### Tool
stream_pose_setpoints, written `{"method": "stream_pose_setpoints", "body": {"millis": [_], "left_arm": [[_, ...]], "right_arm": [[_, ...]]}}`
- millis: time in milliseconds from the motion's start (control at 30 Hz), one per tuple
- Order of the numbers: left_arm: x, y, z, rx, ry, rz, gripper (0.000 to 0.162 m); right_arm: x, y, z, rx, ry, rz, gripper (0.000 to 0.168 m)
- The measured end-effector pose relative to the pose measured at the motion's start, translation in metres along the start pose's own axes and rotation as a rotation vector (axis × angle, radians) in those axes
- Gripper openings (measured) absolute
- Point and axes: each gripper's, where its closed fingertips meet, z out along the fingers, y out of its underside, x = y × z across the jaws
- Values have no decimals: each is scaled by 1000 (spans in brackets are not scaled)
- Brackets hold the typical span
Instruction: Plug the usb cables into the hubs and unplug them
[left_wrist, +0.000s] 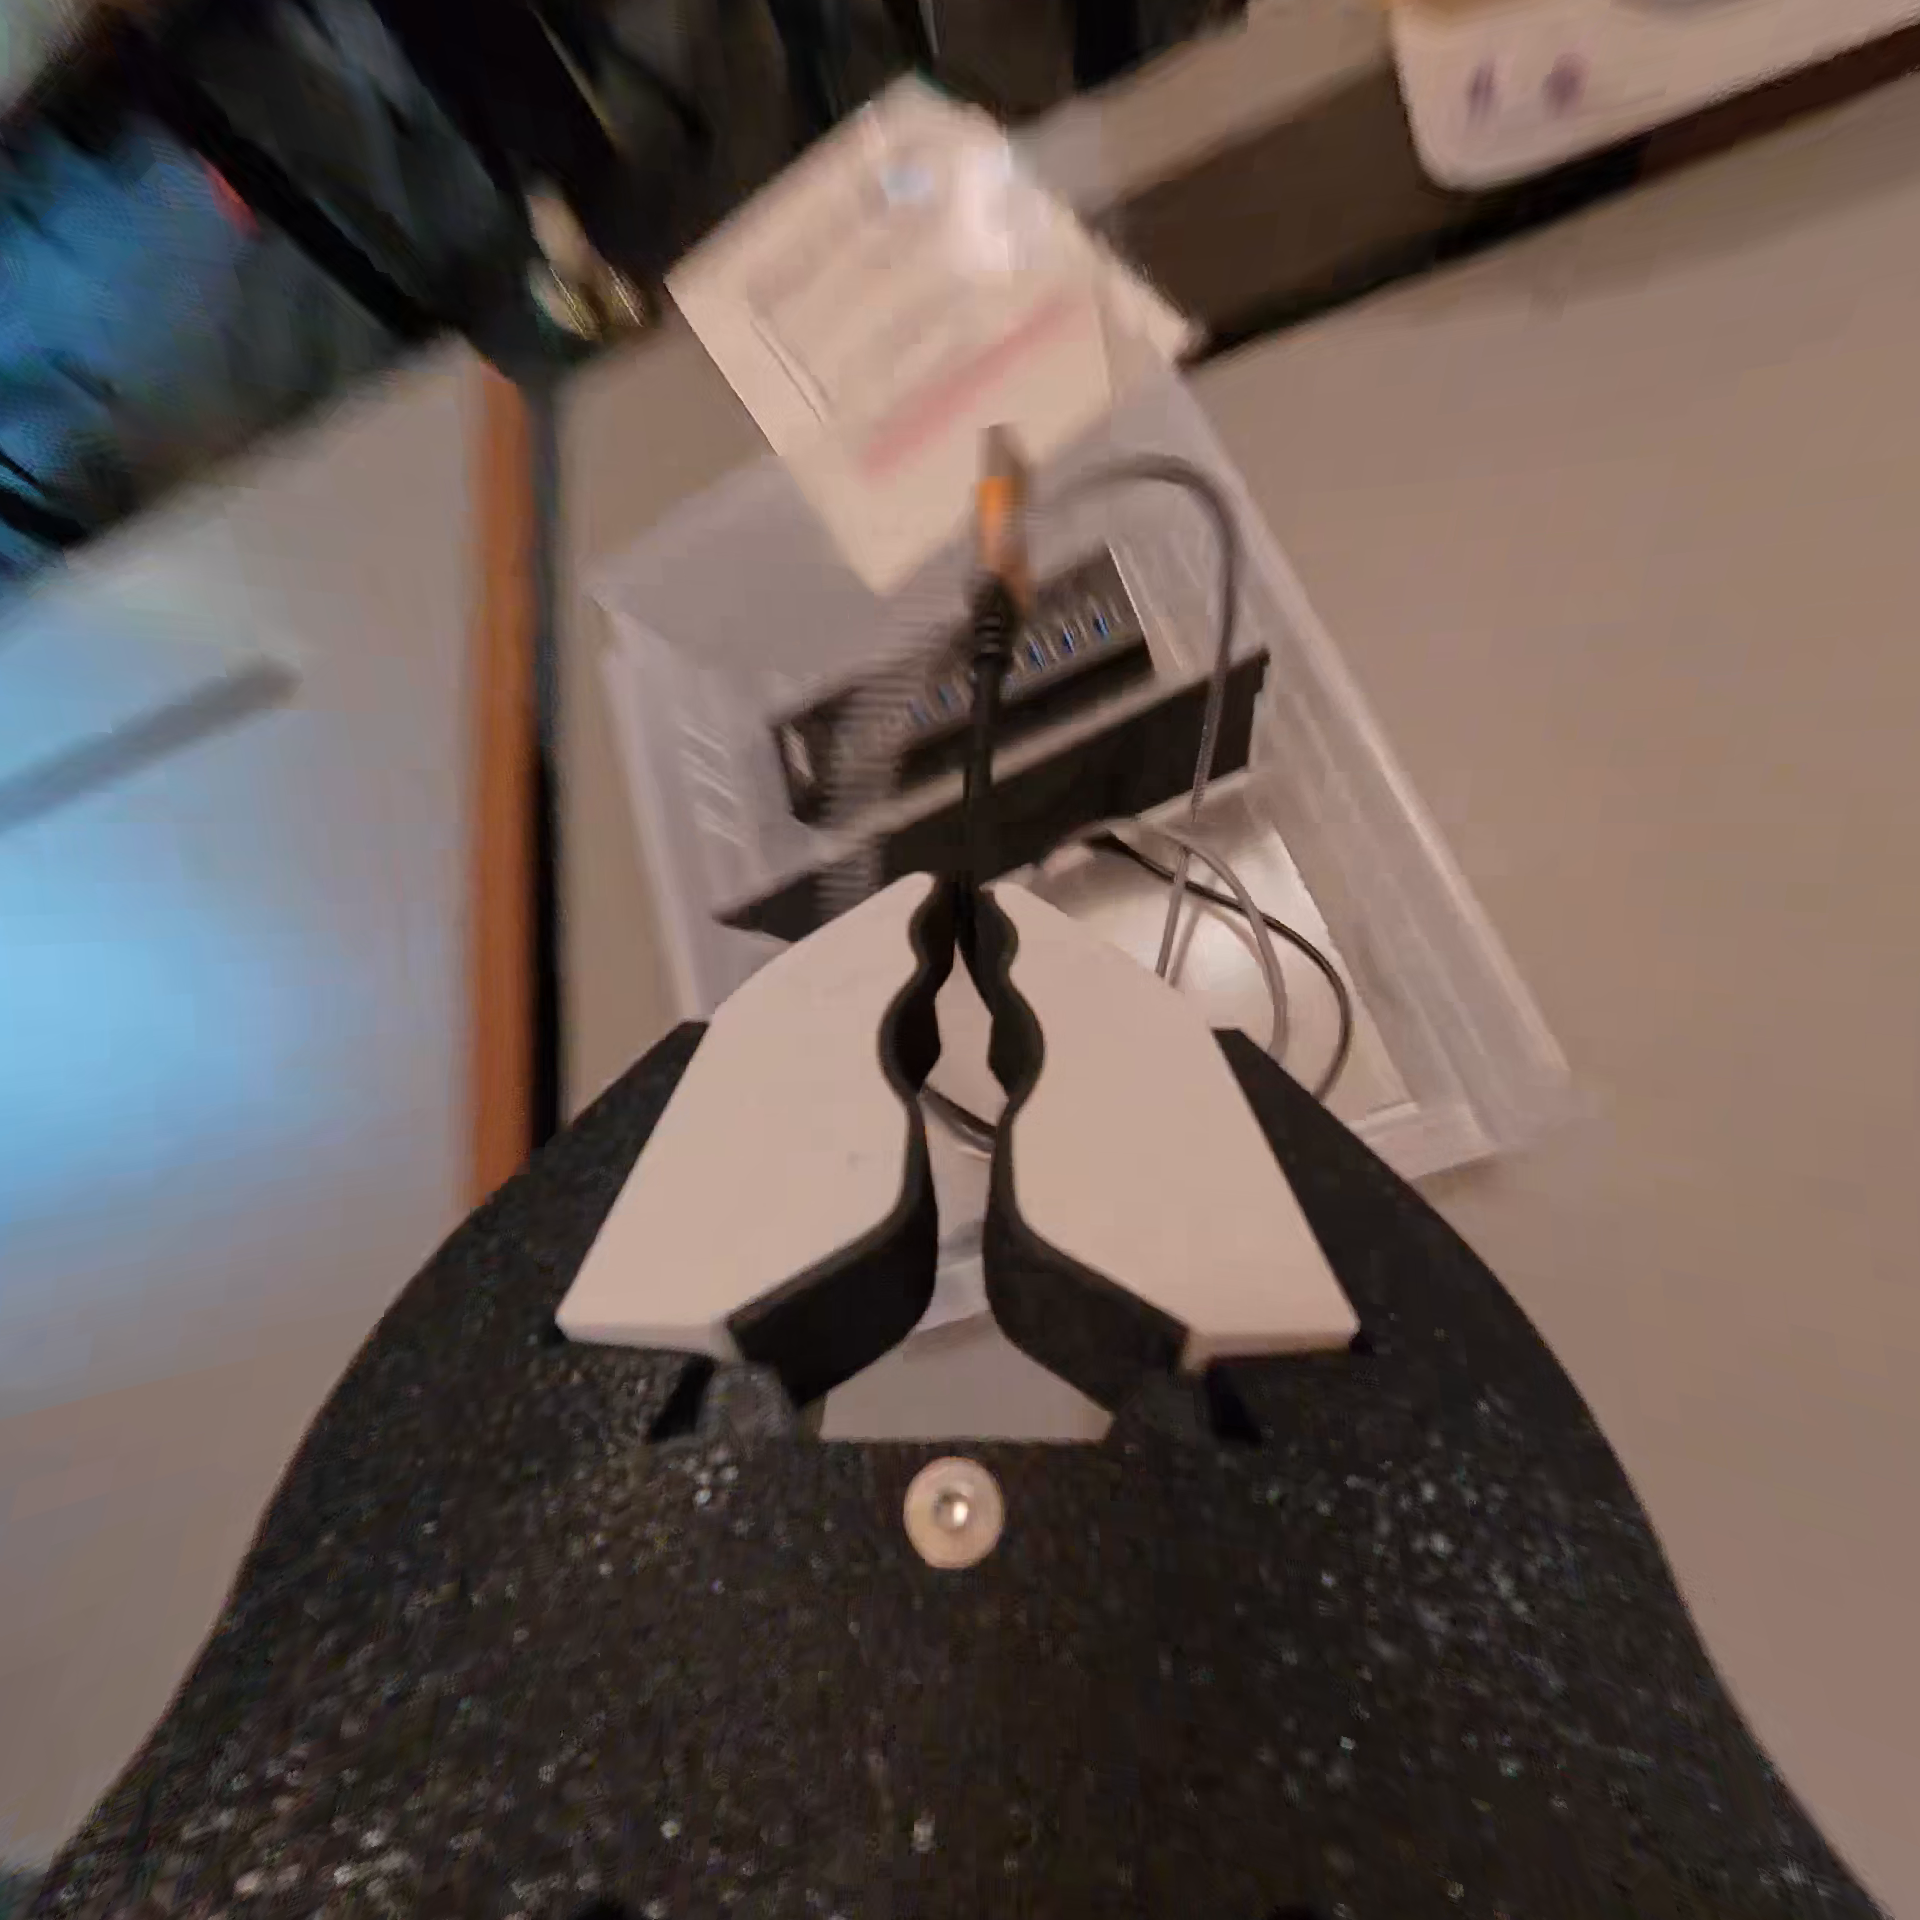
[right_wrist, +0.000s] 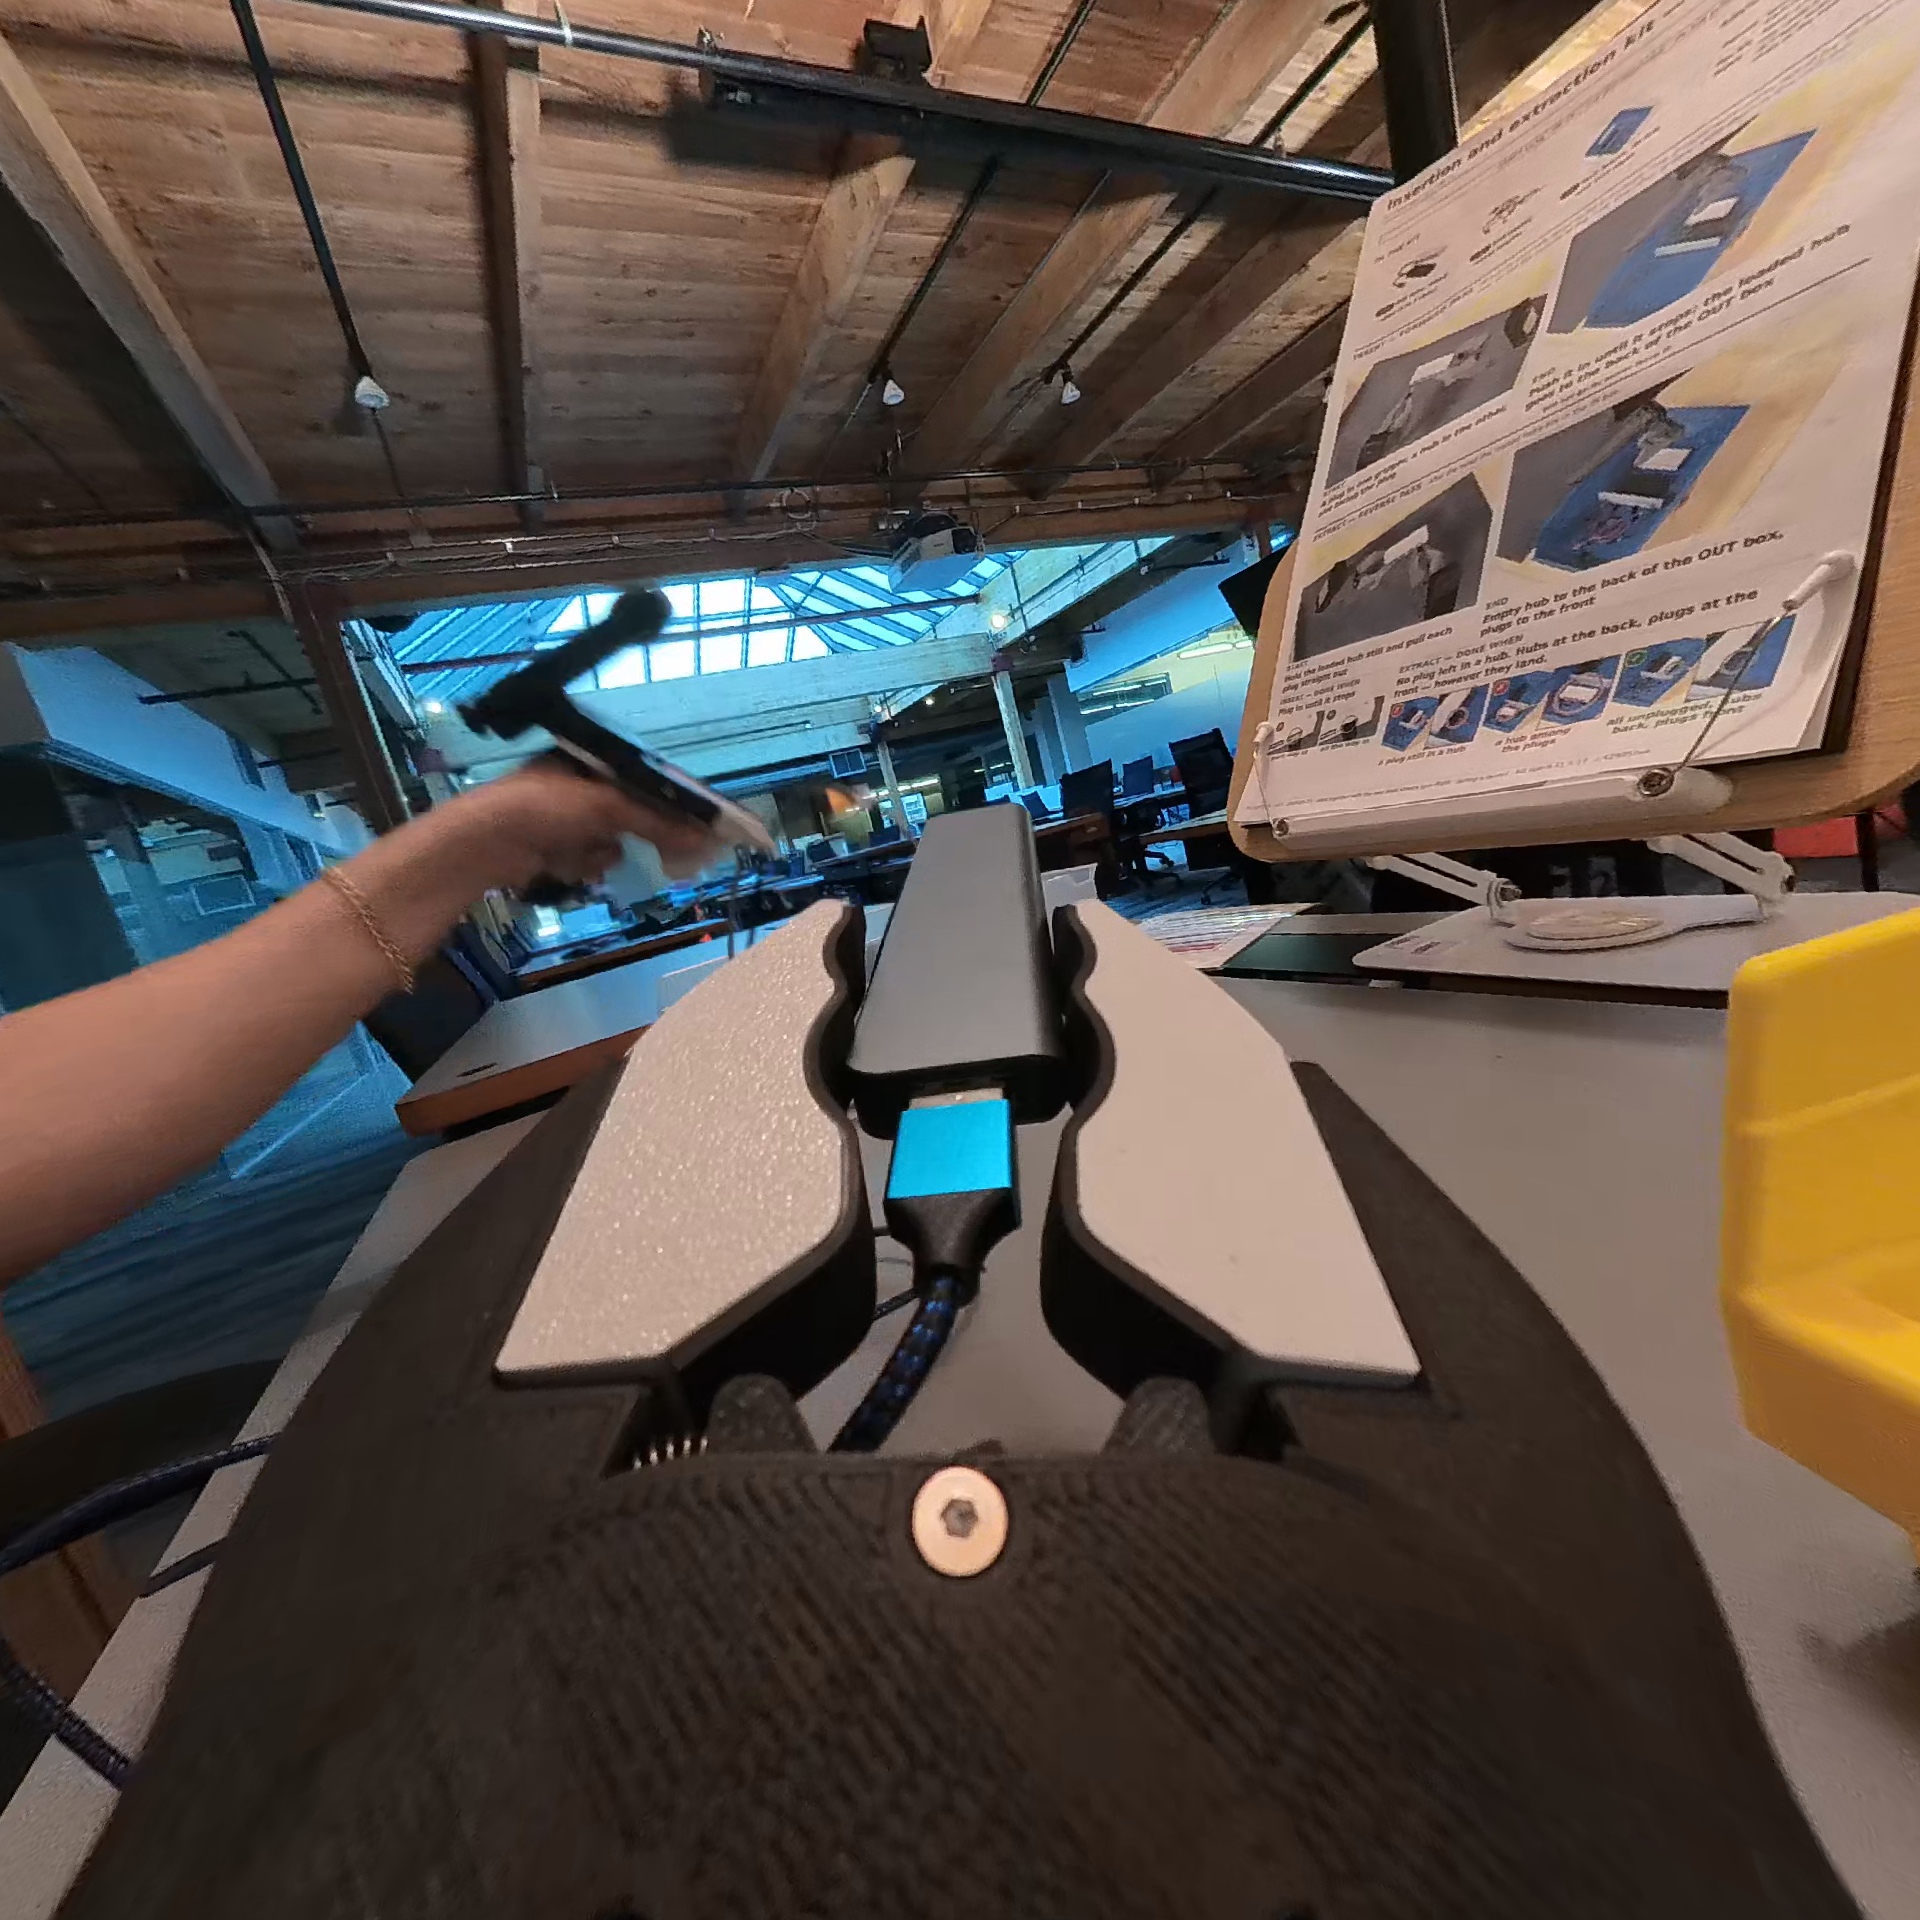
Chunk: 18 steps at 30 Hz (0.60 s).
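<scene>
While the right claw (right_wrist: 961, 935), clamped on a black hub (right_wrist: 961, 935), braces it around its blue plug (right_wrist: 951, 1148), the left claw (left_wrist: 961, 894) pinches a black cable (left_wrist: 982, 727), orange plug (left_wrist: 997, 509) dangling free, apparently for insertion.

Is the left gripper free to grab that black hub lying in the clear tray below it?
Probably not yet. The left gripper is shut on a thin black cable with an orange-tipped plug. The hub in the tray lies uncovered, but the cable must go first.
</scene>
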Motion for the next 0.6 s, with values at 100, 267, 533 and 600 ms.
{"method": "stream_pose_setpoints", "body": {"millis": [100,267,533,600], "left_arm": [[-7,-48,-67,203,-113,183,3],[25,-90,-139,435,-39,348,3],[50,-93,-178,448,-51,516,3],[48,-96,-181,457,-90,536,3]], "right_arm": [[0,1,1,-6,2,-3,35],[-3,2,2,-17,-6,-27,35],[-7,2,1,-19,-19,-34,35],[-7,2,0,-20,-23,-34,35]]}}
